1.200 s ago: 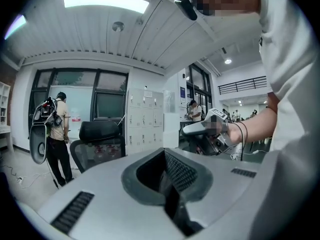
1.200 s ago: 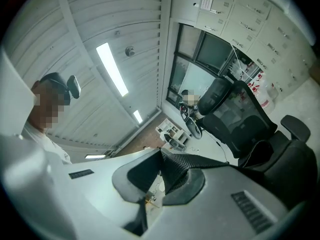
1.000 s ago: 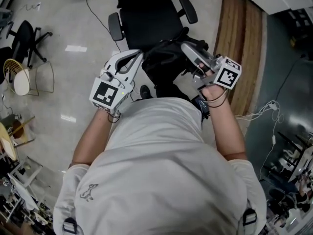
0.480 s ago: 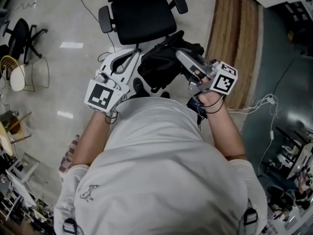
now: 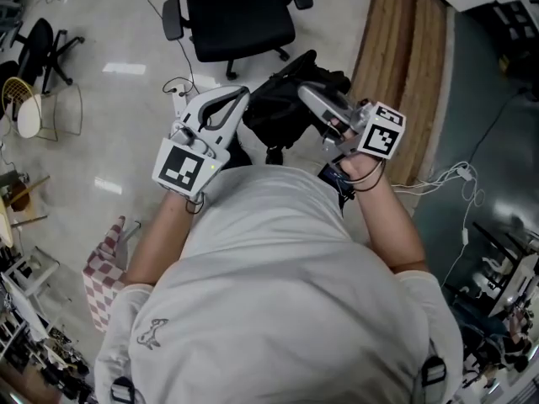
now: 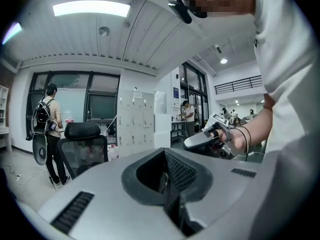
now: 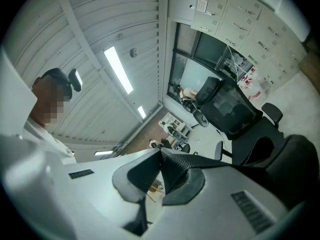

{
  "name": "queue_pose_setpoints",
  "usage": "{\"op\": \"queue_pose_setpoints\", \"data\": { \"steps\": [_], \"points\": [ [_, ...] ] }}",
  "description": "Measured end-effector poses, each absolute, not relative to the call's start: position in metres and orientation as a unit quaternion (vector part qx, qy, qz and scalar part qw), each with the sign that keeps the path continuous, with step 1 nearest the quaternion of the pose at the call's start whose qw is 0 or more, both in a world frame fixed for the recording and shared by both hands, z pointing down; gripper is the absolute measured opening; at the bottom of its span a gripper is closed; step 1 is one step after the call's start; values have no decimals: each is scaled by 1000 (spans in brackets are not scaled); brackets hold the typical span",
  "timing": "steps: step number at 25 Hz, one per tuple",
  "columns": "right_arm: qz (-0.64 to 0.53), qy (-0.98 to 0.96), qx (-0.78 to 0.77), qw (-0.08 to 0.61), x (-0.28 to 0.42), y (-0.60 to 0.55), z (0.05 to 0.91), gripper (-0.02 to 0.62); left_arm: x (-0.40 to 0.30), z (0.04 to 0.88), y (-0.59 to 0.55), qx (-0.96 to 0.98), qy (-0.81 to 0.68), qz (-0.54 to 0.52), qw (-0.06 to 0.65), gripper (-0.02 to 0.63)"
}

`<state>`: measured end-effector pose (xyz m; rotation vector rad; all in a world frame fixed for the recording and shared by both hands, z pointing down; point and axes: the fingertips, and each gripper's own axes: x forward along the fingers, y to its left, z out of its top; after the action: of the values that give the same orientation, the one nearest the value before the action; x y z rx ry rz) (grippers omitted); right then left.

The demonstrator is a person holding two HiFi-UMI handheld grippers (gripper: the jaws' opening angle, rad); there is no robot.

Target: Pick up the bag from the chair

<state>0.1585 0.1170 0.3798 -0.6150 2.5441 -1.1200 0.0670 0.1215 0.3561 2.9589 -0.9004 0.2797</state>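
A black bag [image 5: 285, 108] hangs clear of the floor between my two grippers, in front of my chest. My right gripper [image 5: 305, 93] is shut on the bag's woven strap [image 7: 200, 161], which runs from the jaws to the bag's body [image 7: 295, 159]. My left gripper [image 5: 242, 95] is shut just left of the bag, with nothing showing between its jaws in the left gripper view. The black office chair [image 5: 240, 15] stands beyond, its seat bare. The same chair [image 6: 82, 144] shows in the left gripper view, and the chair [image 7: 235, 114] in the right gripper view.
A wooden floor strip [image 5: 404, 74] runs along the right, with white cables [image 5: 446, 179] beside it. Another black chair [image 5: 38, 57] and a wire-frame stool [image 5: 50, 116] stand at the left. A checked cloth [image 5: 105, 268] lies by my left side. A person with a backpack [image 6: 45, 129] stands far off.
The bag has come off the chair seat and moved toward me in the right gripper. The chair now sits farther up the head view, its seat bare.
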Motion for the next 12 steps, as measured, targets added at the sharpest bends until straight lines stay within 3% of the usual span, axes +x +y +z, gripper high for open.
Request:
{"op": "queue_pose_setpoints", "data": {
  "steps": [12],
  "points": [
    [-377, 880, -246, 153, 207, 177, 381, 32, 85, 352, 168, 941, -332, 65, 13, 8]
  ]
}}
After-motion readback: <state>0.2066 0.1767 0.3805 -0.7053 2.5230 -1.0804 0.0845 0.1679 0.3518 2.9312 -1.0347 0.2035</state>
